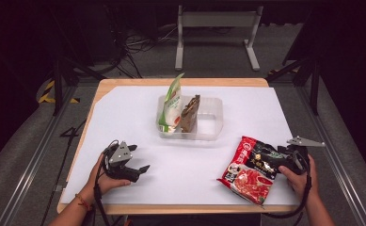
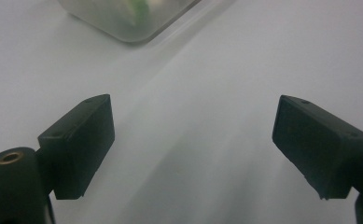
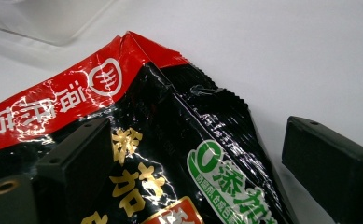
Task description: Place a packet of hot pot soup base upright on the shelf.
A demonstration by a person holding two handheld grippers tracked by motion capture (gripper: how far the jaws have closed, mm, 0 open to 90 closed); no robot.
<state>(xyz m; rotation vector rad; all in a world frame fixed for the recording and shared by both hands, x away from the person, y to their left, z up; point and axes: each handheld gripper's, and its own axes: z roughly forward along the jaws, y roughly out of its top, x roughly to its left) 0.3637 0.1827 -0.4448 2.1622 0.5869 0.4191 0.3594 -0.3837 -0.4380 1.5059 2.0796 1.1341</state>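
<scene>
A red and black food packet (image 1: pixel 247 170) lies flat on the white sheet at the front right. My right gripper (image 1: pixel 266 159) is open at the packet's right edge. In the right gripper view the packet's corner (image 3: pixel 160 116) lies between the spread jaws of that gripper (image 3: pixel 198 140), with one jaw over the packet and the other over the bare sheet. My left gripper (image 1: pixel 142 170) rests open at the front left, held in a hand. Nothing lies between the jaws of the left gripper (image 2: pixel 193 126).
A clear plastic container (image 1: pixel 213 118) stands mid-table, holding an upright green and white packet (image 1: pixel 171 106) and a brown packet (image 1: pixel 189 114). Its corner (image 2: pixel 123 18) shows ahead of the left gripper. The white sheet (image 1: pixel 124 117) covers a wooden table. Metal frame legs (image 1: pixel 252 49) and cables lie beyond.
</scene>
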